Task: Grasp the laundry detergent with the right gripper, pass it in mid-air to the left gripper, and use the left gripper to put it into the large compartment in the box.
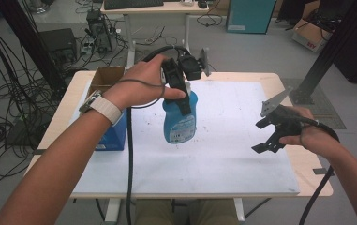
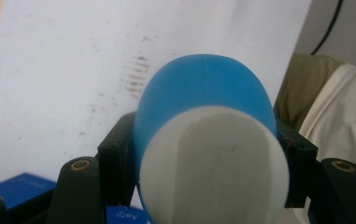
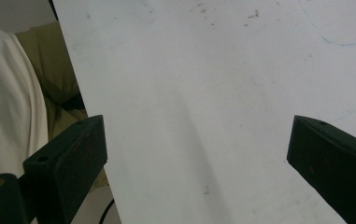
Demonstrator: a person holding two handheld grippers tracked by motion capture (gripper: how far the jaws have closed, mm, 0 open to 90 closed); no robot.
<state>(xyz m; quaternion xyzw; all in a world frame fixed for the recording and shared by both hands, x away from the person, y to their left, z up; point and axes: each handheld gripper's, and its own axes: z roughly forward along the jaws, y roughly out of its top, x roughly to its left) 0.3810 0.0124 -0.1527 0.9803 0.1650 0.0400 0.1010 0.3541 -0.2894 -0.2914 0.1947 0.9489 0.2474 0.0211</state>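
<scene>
Two grippers worked over a light wooden table (image 1: 279, 79) covered by a white sheet (image 1: 232, 154) speckled with small dark marks and smudges. The left gripper (image 1: 178, 89) was clamped on the upper part of a blue spray bottle (image 1: 181, 123), which hung above the sheet near its middle, label facing the person; in the left gripper view the black jaws pressed on either side of the bottle's blue body (image 2: 203, 88), just below its white top (image 2: 213, 168). The right gripper (image 1: 265, 140) hovered over the sheet's right part, well apart from the bottle, its jaws spread wide with nothing between them; the right gripper view showed only bare sheet (image 3: 203, 116) in the gap.

On the table's left stood a blue box (image 1: 113, 136), with an open cardboard box (image 1: 107, 77) just behind it. Beyond the table the grey floor (image 1: 251, 51) carried tangled black cables (image 1: 7, 103), a computer tower (image 1: 100, 33) and a second desk bearing a keyboard (image 1: 133, 3). A teal cabinet (image 1: 251, 15) and a cardboard carton (image 1: 309, 33) stood farther back on the right.
</scene>
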